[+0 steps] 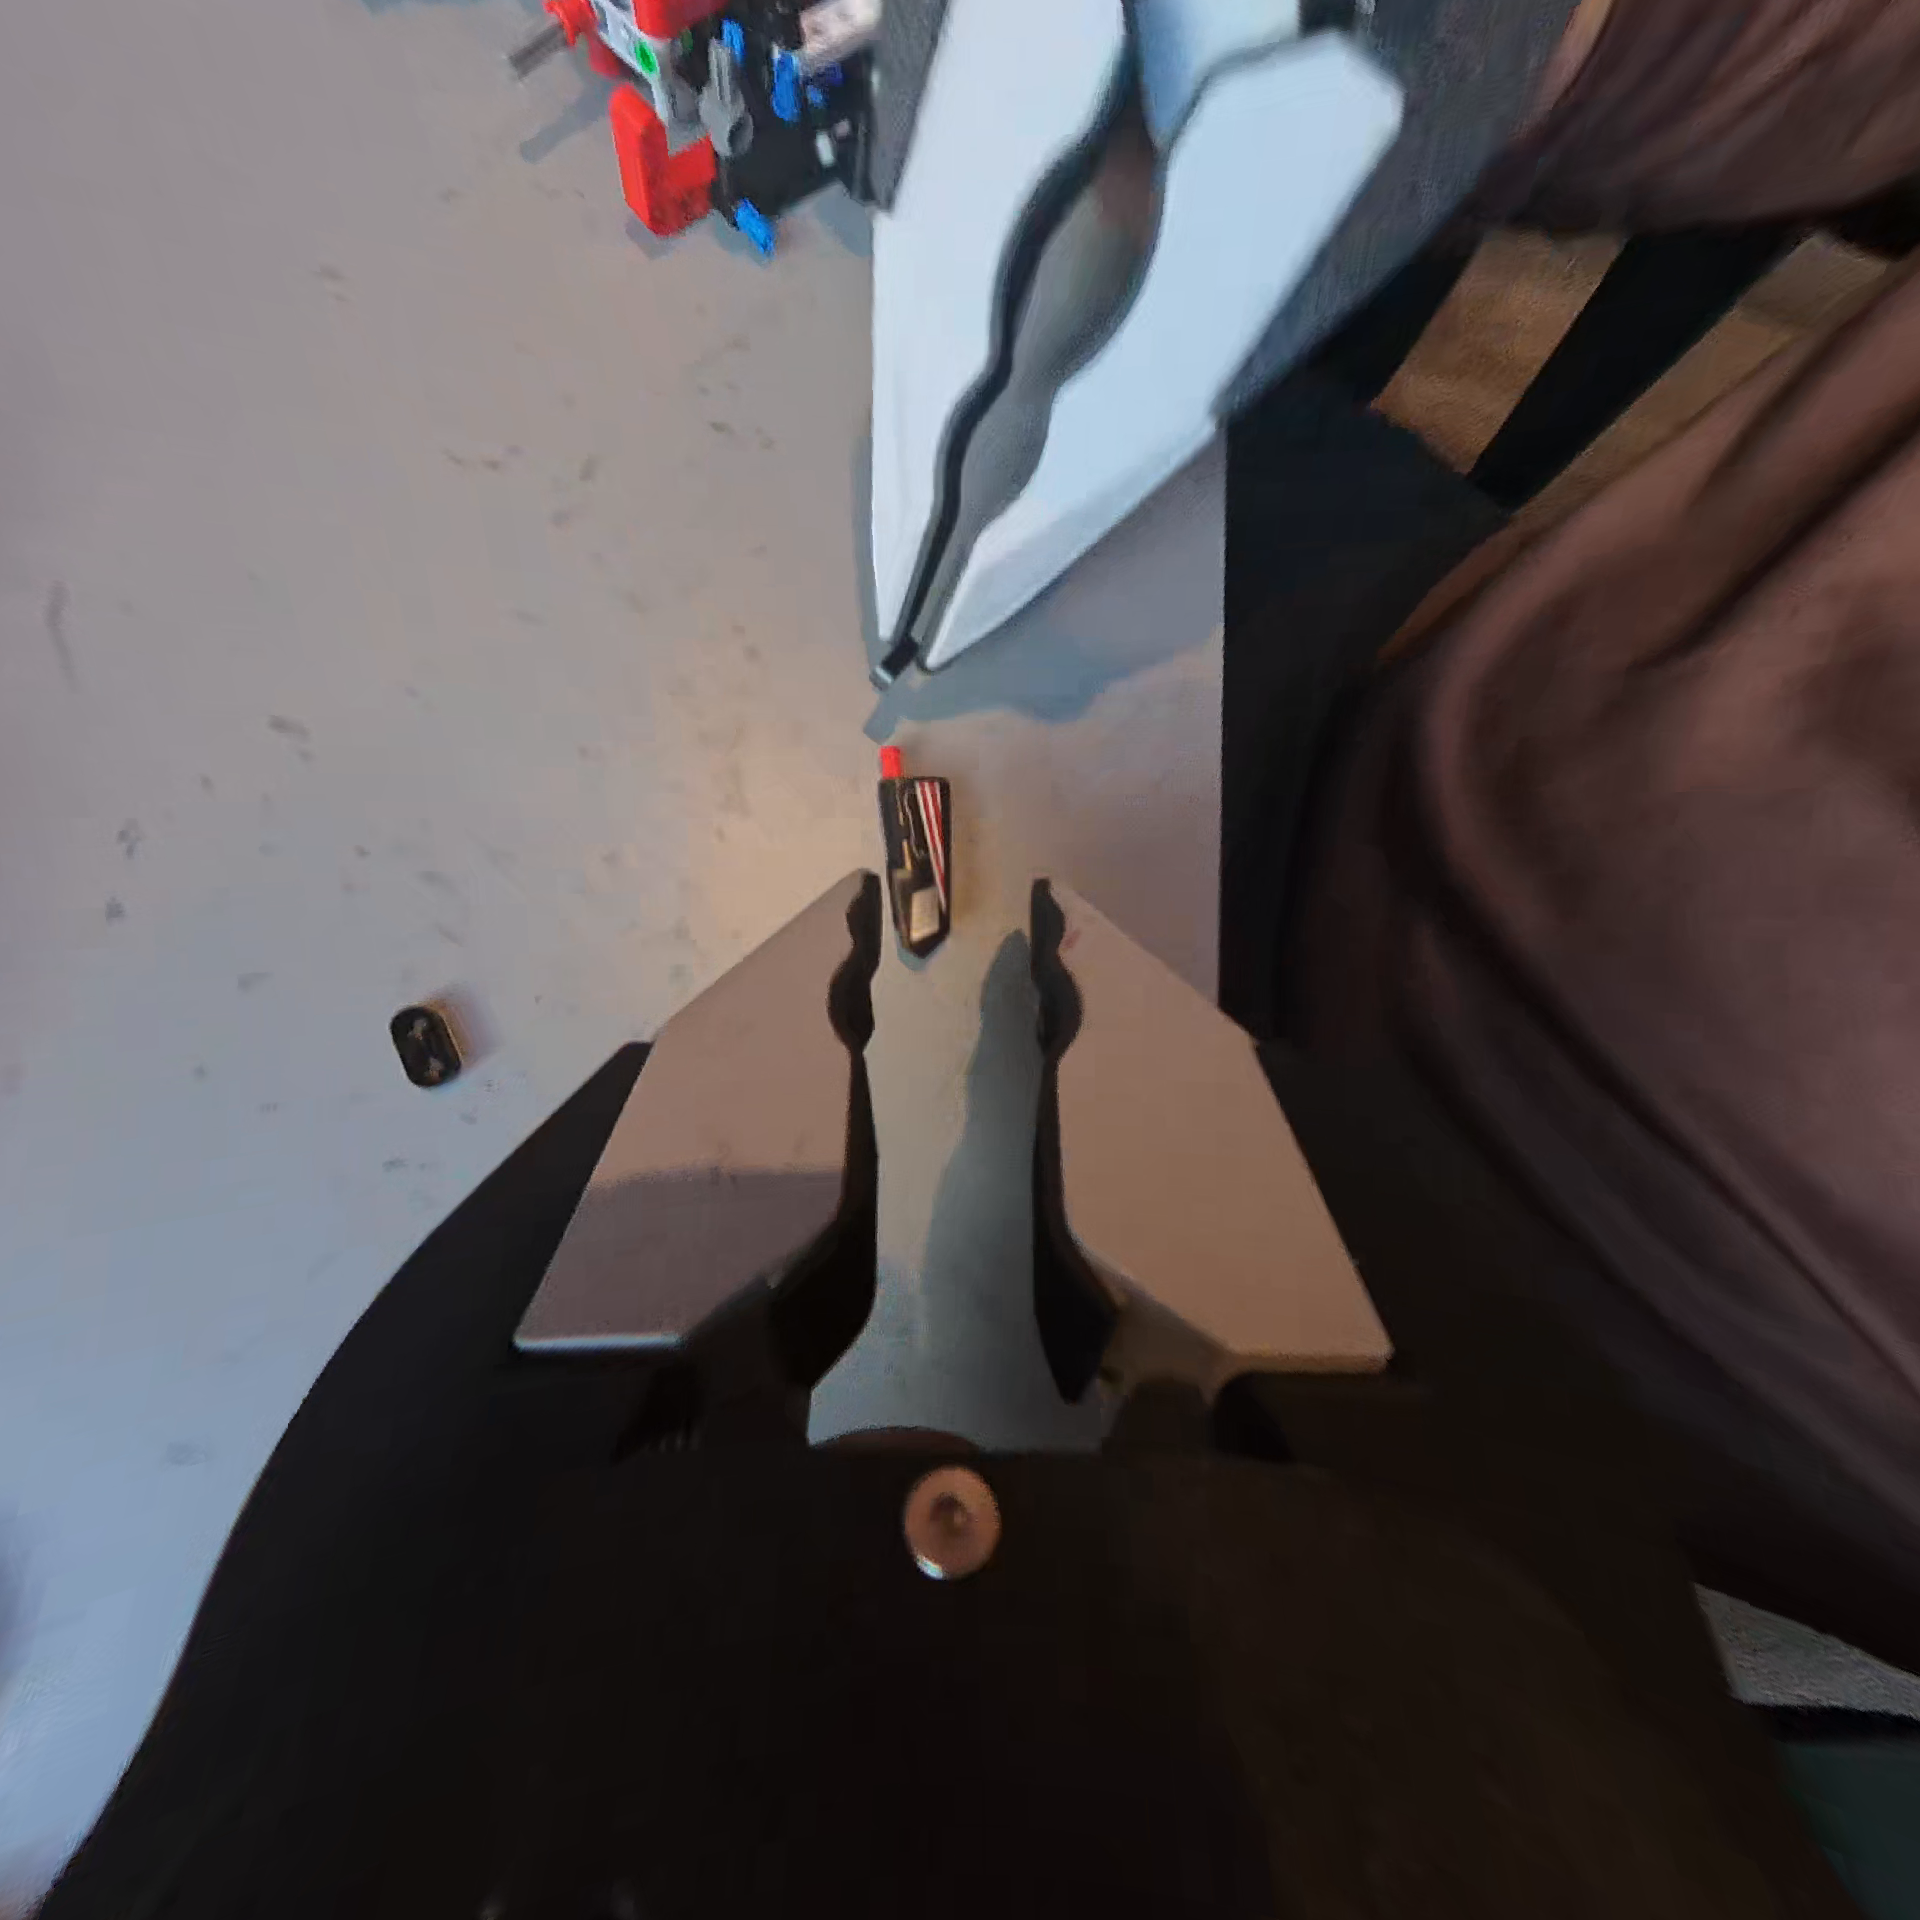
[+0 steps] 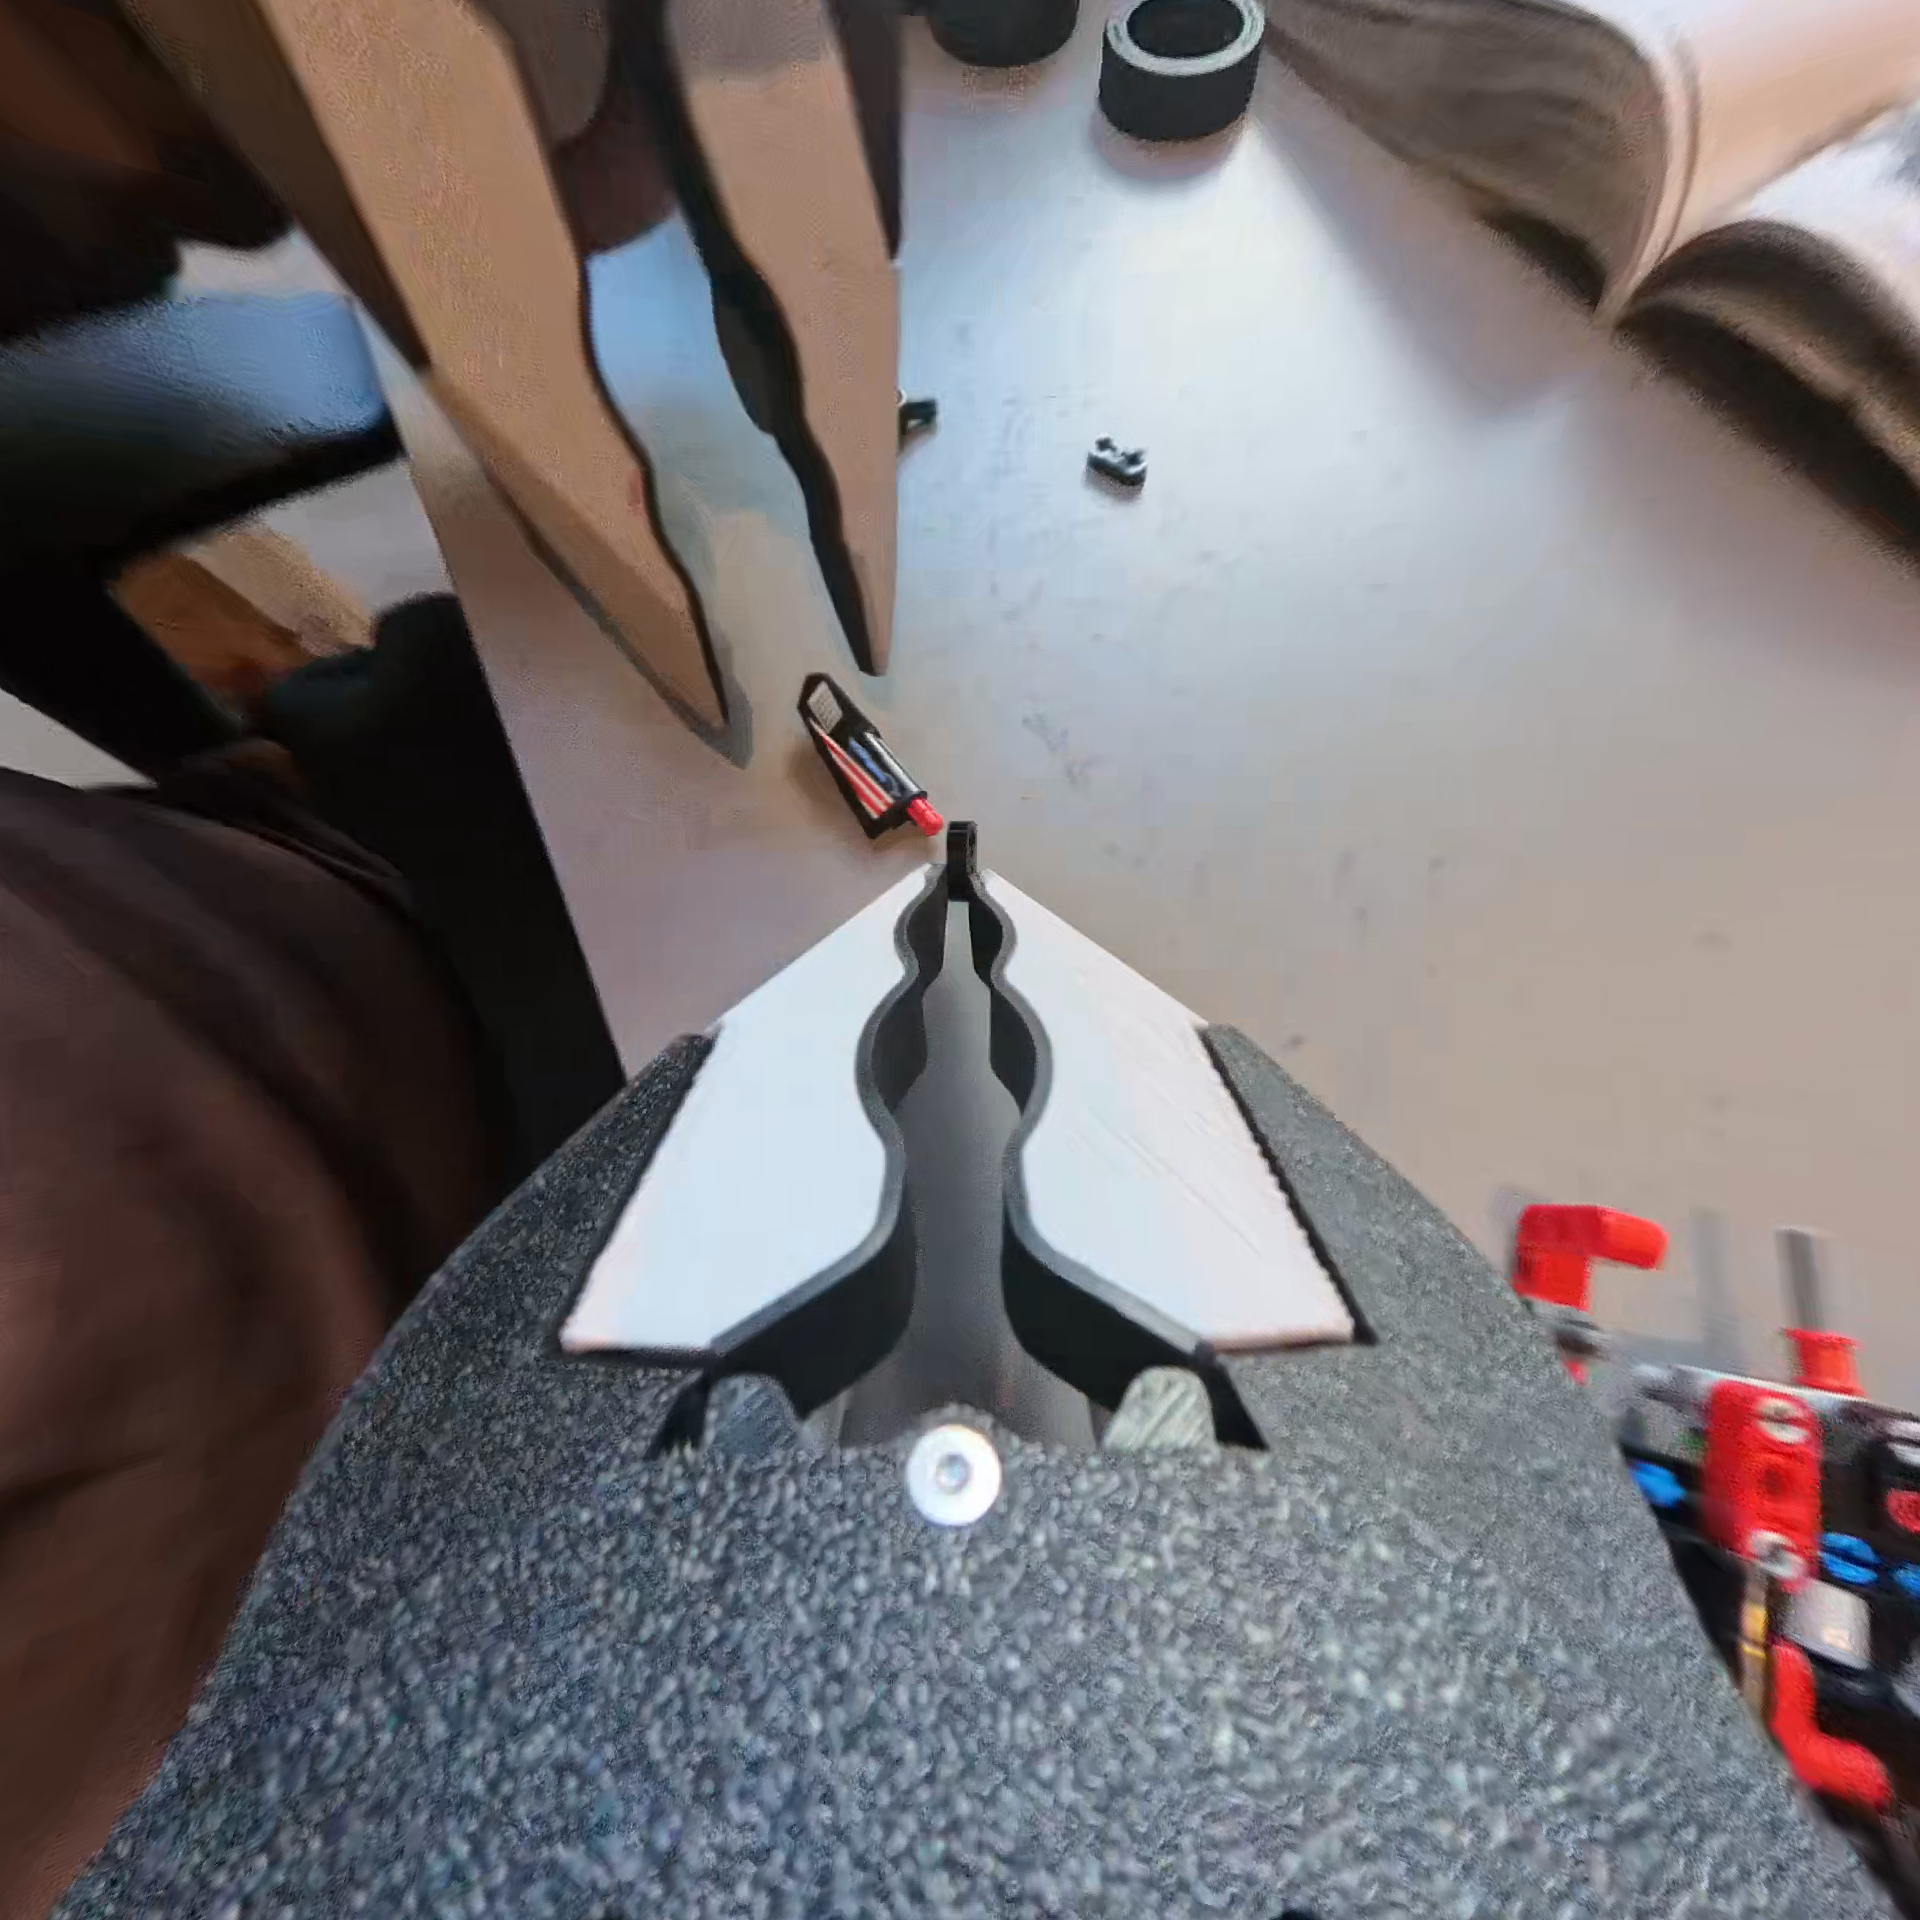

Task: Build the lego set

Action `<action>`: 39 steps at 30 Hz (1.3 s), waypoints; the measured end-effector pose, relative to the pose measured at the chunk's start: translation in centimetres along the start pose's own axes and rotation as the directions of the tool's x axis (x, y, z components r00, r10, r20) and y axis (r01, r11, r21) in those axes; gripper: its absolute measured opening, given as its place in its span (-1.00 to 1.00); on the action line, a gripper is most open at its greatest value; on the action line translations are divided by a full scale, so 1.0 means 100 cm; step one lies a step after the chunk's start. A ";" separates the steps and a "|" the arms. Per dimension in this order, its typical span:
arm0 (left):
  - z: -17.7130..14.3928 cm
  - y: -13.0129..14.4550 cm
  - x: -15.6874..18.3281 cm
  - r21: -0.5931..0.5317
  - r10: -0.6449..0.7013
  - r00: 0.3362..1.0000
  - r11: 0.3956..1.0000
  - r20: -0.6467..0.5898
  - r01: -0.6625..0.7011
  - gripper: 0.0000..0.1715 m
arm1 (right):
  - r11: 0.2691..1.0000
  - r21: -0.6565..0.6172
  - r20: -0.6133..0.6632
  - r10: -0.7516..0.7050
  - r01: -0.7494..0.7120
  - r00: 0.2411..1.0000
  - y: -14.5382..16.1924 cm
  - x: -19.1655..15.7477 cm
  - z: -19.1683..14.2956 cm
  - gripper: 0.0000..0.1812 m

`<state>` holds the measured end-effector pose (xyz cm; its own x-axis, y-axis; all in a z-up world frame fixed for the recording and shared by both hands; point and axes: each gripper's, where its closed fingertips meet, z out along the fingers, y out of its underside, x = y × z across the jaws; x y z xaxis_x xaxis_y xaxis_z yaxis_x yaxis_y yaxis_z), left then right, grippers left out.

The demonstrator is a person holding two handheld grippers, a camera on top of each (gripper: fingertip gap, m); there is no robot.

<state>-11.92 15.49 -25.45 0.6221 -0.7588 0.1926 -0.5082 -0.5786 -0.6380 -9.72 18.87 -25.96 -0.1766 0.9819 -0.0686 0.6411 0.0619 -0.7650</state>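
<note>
A small black panel piece [image 1: 916, 868] with red and white stripes and a red pin at its end lies on the white table, near the table's edge. It also shows in the right wrist view [image 2: 862, 764]. My left gripper [image 1: 956, 894] is open, its tips on either side of the near end of the piece. My right gripper [image 2: 961, 868] is shut on a small black connector [image 2: 961, 840], held just off the red pin. In the left wrist view the right gripper [image 1: 902, 665] points down at the red pin end.
The partly built red, black and blue model [image 1: 717, 114] stands at the far left; it also shows at the lower right of the right wrist view [image 2: 1766, 1486]. A small black piece [image 1: 426, 1044] lies loose. Black tyres [image 2: 1179, 68], small black parts [image 2: 1117, 462] and an open booklet [image 2: 1662, 208] lie beyond. A person's brown clothing [image 1: 1662, 935] is at the table edge. My hands' fingertips stand some 5 centimetres from each other.
</note>
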 end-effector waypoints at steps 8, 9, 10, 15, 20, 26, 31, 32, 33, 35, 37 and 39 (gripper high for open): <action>0.017 0.004 -0.006 -0.045 0.108 0.987 0.994 0.116 -0.104 -0.76 | 0.929 -0.138 0.228 0.367 -0.343 0.902 0.016 -0.015 -0.005 -0.95; 0.017 0.004 -0.010 -0.043 0.115 0.985 0.993 0.130 -0.110 -0.84 | 0.919 -0.157 0.237 0.391 -0.362 0.890 0.017 -0.016 -0.006 -0.95; 0.017 0.003 -0.011 -0.038 0.115 0.985 0.993 0.129 -0.111 -0.89 | 0.909 -0.175 0.243 0.411 -0.377 0.879 0.018 -0.016 -0.008 -0.95; 0.016 0.005 -0.009 -0.026 0.093 0.988 0.996 0.119 -0.090 -0.89 | 0.877 -0.208 0.261 0.477 -0.434 0.839 0.014 -0.014 -0.011 -0.95; 0.010 0.012 -0.001 0.028 0.029 0.995 0.999 0.096 -0.032 -0.89 | 0.903 -0.228 0.165 0.404 -0.364 0.899 0.016 -0.007 -0.009 -0.87; 0.009 0.014 0.000 0.039 0.037 0.993 0.998 0.112 -0.042 -0.89 | 0.921 -0.221 0.069 0.342 -0.320 0.937 0.018 0.002 -0.009 -0.85; 0.009 0.013 0.001 0.076 0.029 0.992 0.996 0.125 -0.039 -0.89 | 0.942 -0.194 0.023 0.285 -0.275 0.958 0.020 -0.005 -0.017 -0.82; 0.009 0.013 0.001 0.080 0.024 0.992 0.996 0.122 -0.034 -0.89 | 0.945 -0.188 0.010 0.276 -0.269 0.961 0.021 -0.007 -0.019 -0.82; 0.009 0.013 0.001 0.080 0.023 0.993 0.996 0.120 -0.033 -0.89 | 0.951 -0.173 0.008 0.260 -0.254 0.966 0.020 -0.009 -0.021 -0.82; 0.009 0.013 0.002 0.077 0.020 0.994 0.997 0.111 -0.028 -0.89 | 0.975 -0.124 0.012 0.185 -0.182 0.983 0.012 -0.016 -0.022 -0.81; 0.010 0.011 0.003 0.085 -0.015 0.997 0.996 0.079 0.009 -0.88 | 0.994 -0.085 -0.021 0.061 -0.062 0.998 0.001 -0.020 -0.020 -0.78; 0.011 0.010 0.005 0.098 -0.064 0.997 0.993 0.036 0.060 -0.89 | 0.994 -0.079 -0.047 -0.084 0.080 0.995 -0.009 -0.029 -0.014 -0.77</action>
<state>-11.51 14.85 -26.79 0.6743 -0.7092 0.2059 -0.4091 -0.5909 -0.6953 -8.76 16.22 -24.20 -0.1943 0.9806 0.0259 0.6822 0.1541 -0.7147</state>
